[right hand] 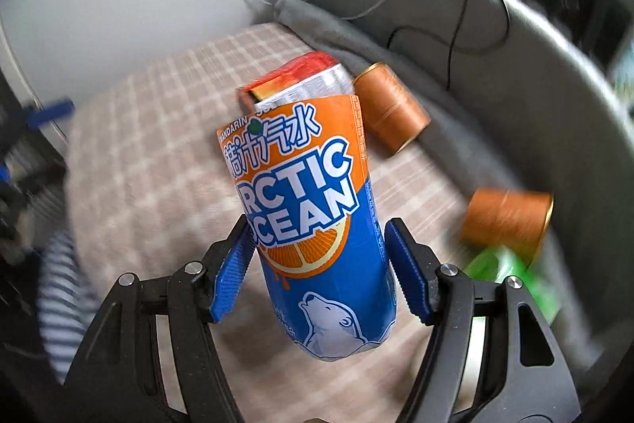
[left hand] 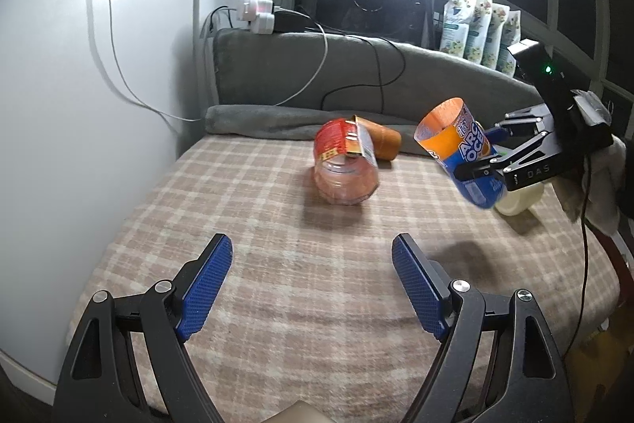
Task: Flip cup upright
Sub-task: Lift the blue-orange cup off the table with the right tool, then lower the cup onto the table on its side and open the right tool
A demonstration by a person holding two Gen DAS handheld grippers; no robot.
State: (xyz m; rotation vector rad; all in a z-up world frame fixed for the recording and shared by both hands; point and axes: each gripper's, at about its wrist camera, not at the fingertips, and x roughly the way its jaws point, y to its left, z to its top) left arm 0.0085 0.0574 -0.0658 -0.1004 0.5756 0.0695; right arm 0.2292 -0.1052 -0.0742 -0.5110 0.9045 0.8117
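My right gripper [right hand: 321, 272] clamps the orange-and-blue cut-bottle plastic cup [right hand: 313, 224] low, tilted above the plaid blanket's [left hand: 277, 264] right edge; light, thin-walled, crushable, I reckon. Left gripper [left hand: 313, 288] gapes empty.

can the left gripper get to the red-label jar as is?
Probably yes. The left gripper is open and empty, and the red-label jar lies straight ahead on the plaid blanket with nothing between. The right gripper holds the Arctic Ocean cup off to the side.

Left wrist cam sits low over the plaid blanket [left hand: 277, 264], looking out between its own fingers [left hand: 206, 288] toward the grey headboard [left hand: 356, 74]. Right wrist cam is way closer, tilted, right up on the cup [right hand: 317, 224]. Both catch the cup, blanket and headboard.
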